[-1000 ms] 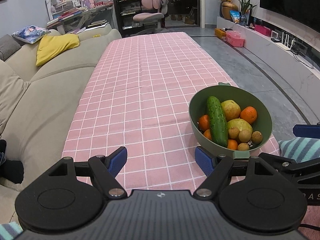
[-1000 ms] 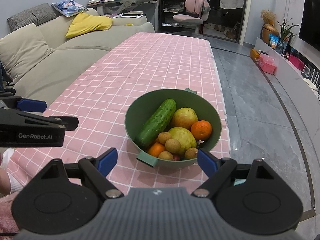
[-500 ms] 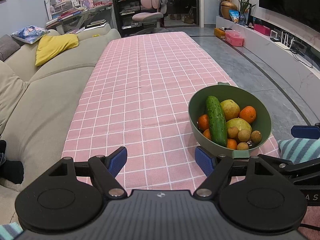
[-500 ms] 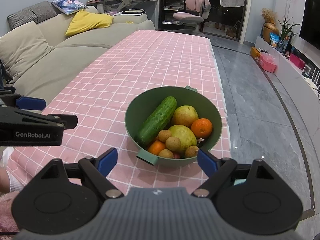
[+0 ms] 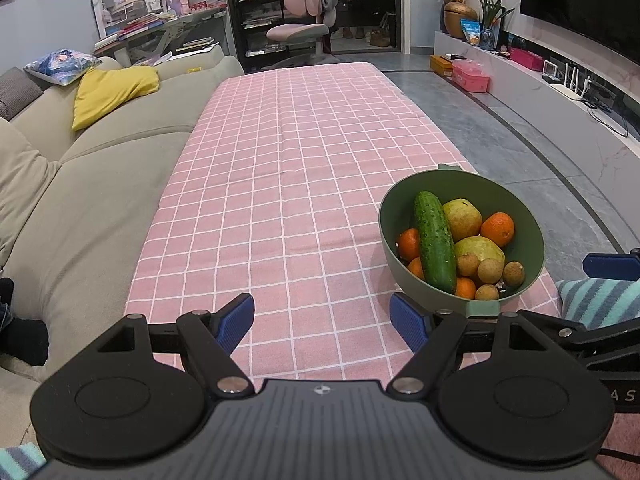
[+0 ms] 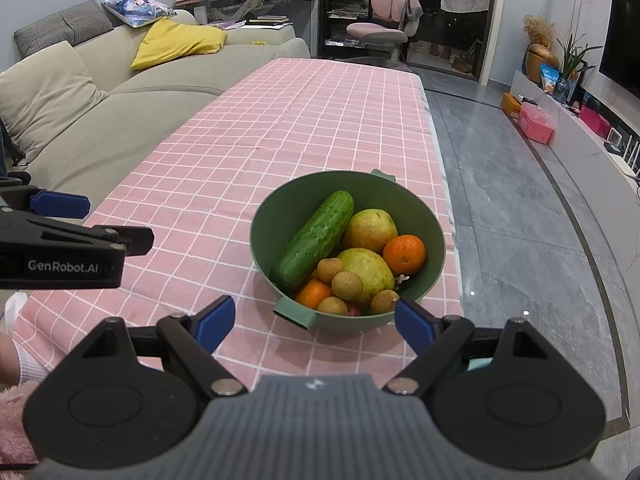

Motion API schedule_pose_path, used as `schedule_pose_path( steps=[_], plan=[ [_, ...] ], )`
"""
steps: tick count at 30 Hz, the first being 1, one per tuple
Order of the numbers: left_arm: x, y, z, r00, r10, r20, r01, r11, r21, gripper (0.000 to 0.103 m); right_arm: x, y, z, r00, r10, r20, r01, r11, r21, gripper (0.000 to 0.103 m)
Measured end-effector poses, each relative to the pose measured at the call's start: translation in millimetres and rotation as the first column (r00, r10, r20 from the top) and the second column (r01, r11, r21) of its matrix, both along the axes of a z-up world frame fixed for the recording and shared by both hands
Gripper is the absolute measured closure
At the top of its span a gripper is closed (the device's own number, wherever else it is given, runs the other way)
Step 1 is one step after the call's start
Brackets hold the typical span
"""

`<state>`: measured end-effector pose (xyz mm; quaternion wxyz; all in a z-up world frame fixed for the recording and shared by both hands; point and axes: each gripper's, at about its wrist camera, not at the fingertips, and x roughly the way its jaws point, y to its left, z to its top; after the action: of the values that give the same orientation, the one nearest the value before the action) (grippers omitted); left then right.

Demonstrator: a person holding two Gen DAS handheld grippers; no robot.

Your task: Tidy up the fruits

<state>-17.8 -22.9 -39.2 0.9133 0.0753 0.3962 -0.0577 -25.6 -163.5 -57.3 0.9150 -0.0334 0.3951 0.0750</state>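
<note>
While I hold both tools over the near table edge:
Left gripper (image 5: 322,322): jaws apart, empty.
Right gripper (image 6: 314,320): jaws apart, empty.
Green bowl (image 6: 434,222): just ahead of my right gripper, forward-right of my left.
Contents: cucumber (image 6: 314,238), oranges, pears, small brown fruits.

Beige sofa (image 5: 92,184), yellow cushion (image 5: 112,92)

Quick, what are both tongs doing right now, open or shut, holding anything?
Left tongs: open, holding nothing, over the pink tablecloth.
Right tongs: open, holding nothing, just short of the green bowl.
</note>
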Motion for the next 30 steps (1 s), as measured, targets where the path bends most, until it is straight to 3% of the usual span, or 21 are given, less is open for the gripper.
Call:
schedule_pose_path(
  steps=[30],
  plan=[
    [-1.0,-3.1,2.3,1.000,-0.008,0.001,0.008,1.000,-0.010,0.013,0.1,0.2,-3.5,1.000,-0.007,-0.008,0.007,1.000,0.003,0.019]
  ],
)
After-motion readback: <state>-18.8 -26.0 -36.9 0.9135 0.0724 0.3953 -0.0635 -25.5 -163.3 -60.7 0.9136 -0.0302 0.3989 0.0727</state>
